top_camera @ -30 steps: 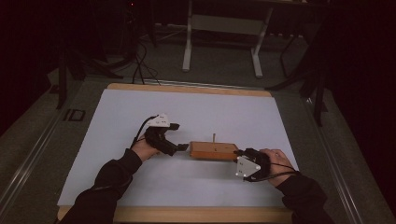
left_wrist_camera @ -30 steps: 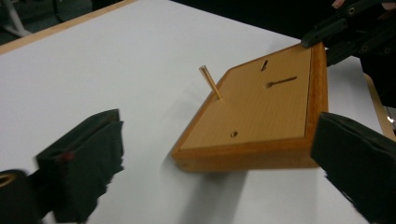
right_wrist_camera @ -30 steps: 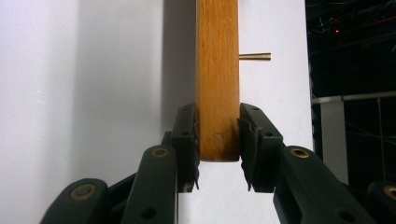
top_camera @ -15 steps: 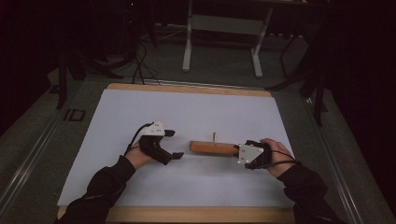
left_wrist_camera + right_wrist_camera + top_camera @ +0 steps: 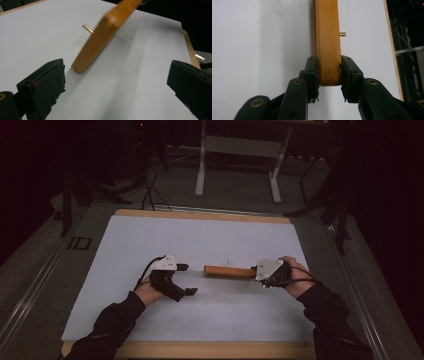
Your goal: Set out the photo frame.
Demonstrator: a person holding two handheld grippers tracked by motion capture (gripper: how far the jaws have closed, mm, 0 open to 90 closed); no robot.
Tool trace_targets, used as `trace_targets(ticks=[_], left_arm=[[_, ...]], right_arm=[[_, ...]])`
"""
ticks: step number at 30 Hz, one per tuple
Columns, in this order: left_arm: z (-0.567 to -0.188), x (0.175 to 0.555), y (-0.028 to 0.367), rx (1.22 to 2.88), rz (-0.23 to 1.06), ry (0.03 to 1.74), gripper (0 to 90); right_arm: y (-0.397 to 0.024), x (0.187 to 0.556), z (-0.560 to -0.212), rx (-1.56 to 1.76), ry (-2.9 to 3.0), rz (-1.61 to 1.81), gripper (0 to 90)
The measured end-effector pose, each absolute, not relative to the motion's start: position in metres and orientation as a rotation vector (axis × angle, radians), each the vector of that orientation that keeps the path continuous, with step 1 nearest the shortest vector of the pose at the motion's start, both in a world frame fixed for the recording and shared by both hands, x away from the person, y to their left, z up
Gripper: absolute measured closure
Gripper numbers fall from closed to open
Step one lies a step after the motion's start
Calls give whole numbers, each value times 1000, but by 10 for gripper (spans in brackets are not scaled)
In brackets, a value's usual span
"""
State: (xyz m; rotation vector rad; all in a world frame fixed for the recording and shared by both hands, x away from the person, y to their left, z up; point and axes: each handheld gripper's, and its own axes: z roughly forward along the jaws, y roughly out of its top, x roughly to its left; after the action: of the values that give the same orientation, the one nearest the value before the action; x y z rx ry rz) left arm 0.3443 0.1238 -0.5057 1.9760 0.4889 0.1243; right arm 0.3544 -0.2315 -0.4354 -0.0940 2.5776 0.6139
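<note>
A flat wooden block (image 5: 227, 271) with a thin brass peg (image 5: 229, 262) sticking out of one face hangs just above the white sheet. My right gripper (image 5: 257, 272) is shut on its right end. In the right gripper view both pads clamp the near end of the block (image 5: 327, 37), and the peg (image 5: 342, 34) juts to the right. My left gripper (image 5: 187, 280) stands open to the left of the block, apart from it. In the left gripper view the block (image 5: 105, 37) is tilted ahead of the wide jaws, with its peg (image 5: 87, 28) behind it.
A white sheet (image 5: 200, 240) covers the wood-edged table (image 5: 200, 215). A white metal stand (image 5: 235, 150) and cables lie on the dark floor beyond the far edge. The person's dark sleeves come in from the bottom.
The right gripper has carried the block to the right and a little upward. The left end of the block has drawn away from the left gripper, which has stayed roughly in place with its jaws apart.
</note>
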Motion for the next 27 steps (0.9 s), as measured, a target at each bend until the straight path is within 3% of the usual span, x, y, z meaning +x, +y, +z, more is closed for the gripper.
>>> trace_targets(ticks=[27], left_arm=[[-522, 343, 120, 1958, 110, 504, 21]], right_arm=[[-225, 428, -422, 114, 2736, 649, 655]])
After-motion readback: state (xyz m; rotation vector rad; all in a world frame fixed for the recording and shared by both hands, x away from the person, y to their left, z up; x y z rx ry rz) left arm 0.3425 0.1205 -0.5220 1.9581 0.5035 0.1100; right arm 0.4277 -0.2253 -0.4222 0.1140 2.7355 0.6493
